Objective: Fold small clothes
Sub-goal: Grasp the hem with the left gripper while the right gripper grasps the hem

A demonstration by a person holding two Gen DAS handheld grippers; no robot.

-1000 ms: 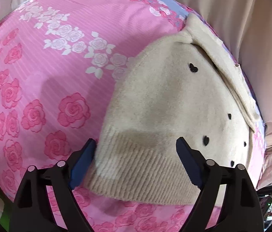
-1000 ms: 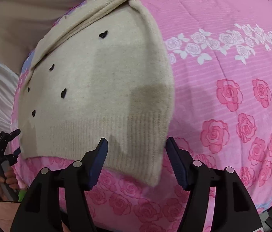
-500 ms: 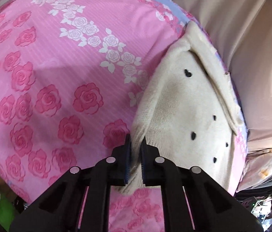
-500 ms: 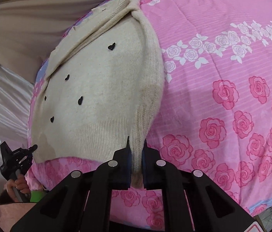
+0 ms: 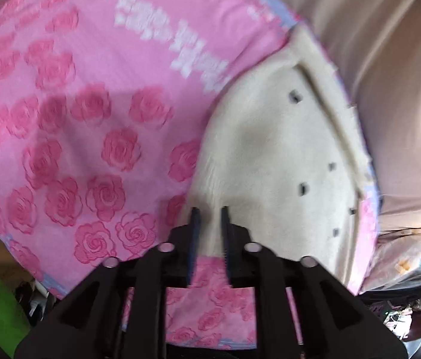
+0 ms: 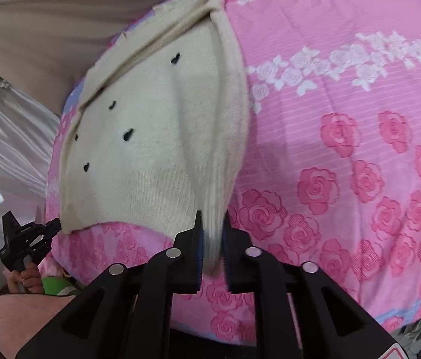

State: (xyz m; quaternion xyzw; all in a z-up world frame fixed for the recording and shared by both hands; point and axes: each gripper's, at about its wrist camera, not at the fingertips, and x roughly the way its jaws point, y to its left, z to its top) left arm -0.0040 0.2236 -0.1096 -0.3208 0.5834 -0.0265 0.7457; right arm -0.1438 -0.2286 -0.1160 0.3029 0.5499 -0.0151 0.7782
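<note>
Pinching the ribbed hem of the cream sweater [image 6: 162, 137], the right gripper [image 6: 212, 233] has its jaws pressed together on a bunched fold of knit at the near right corner. Left gripper [image 5: 209, 227] likewise clamps the near left hem corner [image 5: 207, 209], jaws nearly closed with fabric between them. From the right wrist view the left gripper [image 6: 28, 240] shows small at the left, gripped by a hand [image 6: 23, 278].

No readable text or brand anywhere; only a red-and-white sticker corner [image 6: 397, 353] at the bottom right of the right wrist view, its writing cut off.

Versus 1.0 s ago: both grippers were spread wide around the flat hem; at 0.5 s they had closed. Now the hem is lifted off the bed, ridges run up the knit from each pinch, and the left view is motion-blurred.

Sweater lies on the pink rose-print bedspread [image 6: 360, 149], close to the far edge beside a beige curtain [image 6: 46, 30]. Long axis runs away from the grippers: hem near, collar end far. Small black heart marks [image 6: 128, 134] dot the upper face. A folded band [image 6: 150, 39] lies along its far side. White rose stripe [image 6: 345, 62] crosses the bedspread beyond.
</note>
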